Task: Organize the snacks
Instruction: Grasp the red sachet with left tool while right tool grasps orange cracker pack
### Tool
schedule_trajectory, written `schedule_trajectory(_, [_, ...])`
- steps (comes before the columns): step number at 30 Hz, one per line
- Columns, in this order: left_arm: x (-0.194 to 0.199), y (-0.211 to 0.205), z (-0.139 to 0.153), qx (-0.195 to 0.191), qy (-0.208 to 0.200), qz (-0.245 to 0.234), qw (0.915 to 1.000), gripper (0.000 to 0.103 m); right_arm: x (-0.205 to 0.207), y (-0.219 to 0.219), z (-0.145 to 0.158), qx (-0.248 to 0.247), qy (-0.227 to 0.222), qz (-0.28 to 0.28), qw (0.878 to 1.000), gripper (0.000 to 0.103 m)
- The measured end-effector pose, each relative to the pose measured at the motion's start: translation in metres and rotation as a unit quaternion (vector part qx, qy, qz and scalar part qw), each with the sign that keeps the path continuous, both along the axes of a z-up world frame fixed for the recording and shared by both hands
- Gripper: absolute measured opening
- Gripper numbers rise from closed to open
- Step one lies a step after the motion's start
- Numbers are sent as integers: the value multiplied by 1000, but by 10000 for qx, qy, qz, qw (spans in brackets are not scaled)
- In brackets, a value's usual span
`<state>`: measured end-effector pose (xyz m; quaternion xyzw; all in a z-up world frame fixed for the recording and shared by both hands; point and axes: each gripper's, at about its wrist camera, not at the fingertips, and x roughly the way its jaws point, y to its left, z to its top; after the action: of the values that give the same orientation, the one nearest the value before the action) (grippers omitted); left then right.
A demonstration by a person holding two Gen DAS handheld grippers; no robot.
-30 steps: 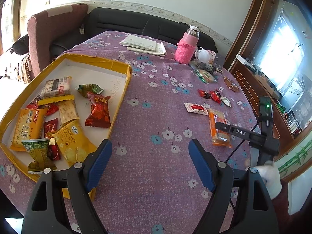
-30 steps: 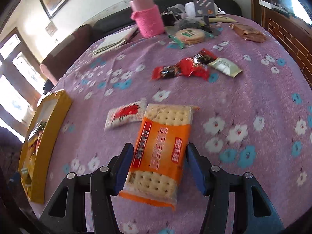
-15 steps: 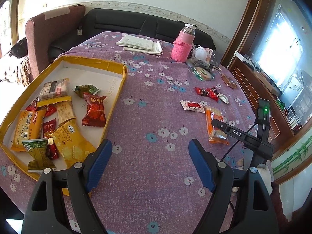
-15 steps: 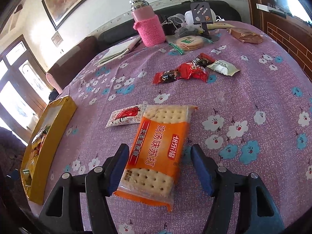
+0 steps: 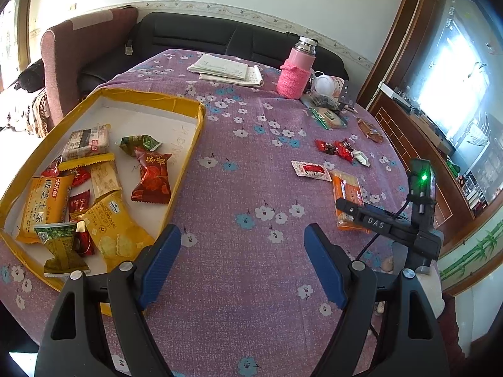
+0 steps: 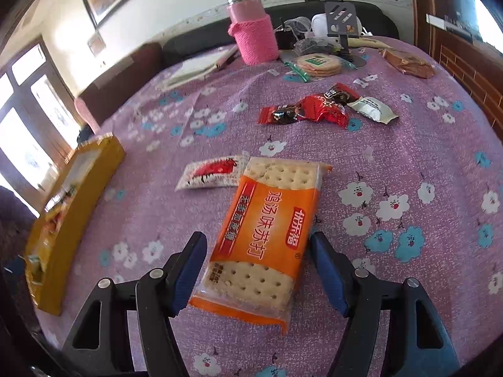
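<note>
Purple flowery tablecloth (image 5: pixel 245 163) covers the whole table, sofa behind it. Right gripper (image 6: pixel 257 270) has its blue fingers (image 6: pixel 188 267) straddling the near end of the orange cracker pack (image 6: pixel 267 232), and the jaws have just been opening, so there's a gap on both sides and the pack just lies flat on the cloth, let go. Touching its far left corner, around 11 o'clock, is a small white-and-red sachet (image 6: pixel 210 174). Further out at 1 o'clock sits a cluster of red candies (image 6: pixel 309 111) with a white packet (image 6: pixel 372 108) beside them, and the pink bottle (image 6: pixel 253 31) stands at 12.

Left gripper (image 5: pixel 242 267) hangs spread wide over bare cloth, nothing between its fingers. At its 10 o'clock is the yellow tray (image 5: pixel 188 144) already loaded with snack packets (image 5: pixel 119 229).
</note>
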<state>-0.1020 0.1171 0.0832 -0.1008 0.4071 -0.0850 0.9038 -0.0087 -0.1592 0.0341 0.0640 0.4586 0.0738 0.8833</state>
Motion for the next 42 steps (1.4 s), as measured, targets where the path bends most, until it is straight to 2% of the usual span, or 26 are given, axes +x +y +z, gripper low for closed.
schedule_trajectory(4, [4, -3, 1, 47, -18, -54, 10000, 81, 1, 9, 2, -508, 49, 86, 9987, 62])
schedule_trajectory(6, [9, -9, 0, 74, 25, -135, 9999, 81, 5, 3, 5, -721, 12, -83, 9974, 57])
schedule_trajectory(11, [29, -40, 3, 265, -49, -532, 9982, 81, 35, -28, 7, -803, 47, -618, 9948, 56])
schedule_trajectory(17, [84, -90, -8, 450, 108, -1174, 9920, 81, 38, -46, 3, -445, -237, -540, 9973, 57])
schedule_trajectory(21, [135, -126, -32, 450, 313, -1625, 9852, 80, 38, -56, 3, -94, -205, -538, 9983, 57])
schedule_trajectory(25, [166, -156, -54, 956, 311, -2050, 9736, 80, 36, -62, 4, 94, -127, -504, 9986, 57])
schedule_trajectory(27, [179, -165, -64, 1196, 350, -2197, 9676, 80, 38, -66, 4, 185, -103, -503, 9985, 57])
schedule_trajectory(32, [188, -170, -78, 1019, 754, -2585, 9577, 80, 41, -72, 3, 416, -44, -553, 9976, 57])
schedule_trajectory(34, [182, -176, -80, 1230, 639, -2645, 9544, 80, 42, -73, 3, 447, -41, -566, 9974, 57])
schedule_trajectory(35, [178, -180, -81, 1408, 576, -2639, 9525, 77, 41, -73, 3, 444, -45, -569, 9974, 57])
schedule_trajectory(36, [175, -183, -80, 1529, 513, -2635, 9511, 63, 41, -72, 3, 426, -53, -571, 9974, 57])
schedule_trajectory(37, [172, -184, -78, 1459, 470, -2693, 9508, 49, 41, -71, 2, 396, -60, -572, 9976, 57])
schedule_trajectory(38, [170, -184, -75, 1410, 459, -2677, 9520, 28, 41, -71, 2, 358, -67, -566, 9977, 57])
schedule_trajectory(42, [159, -182, -70, 1474, 353, -2477, 9569, 28, 40, -66, 2, 177, -139, -548, 9982, 57])
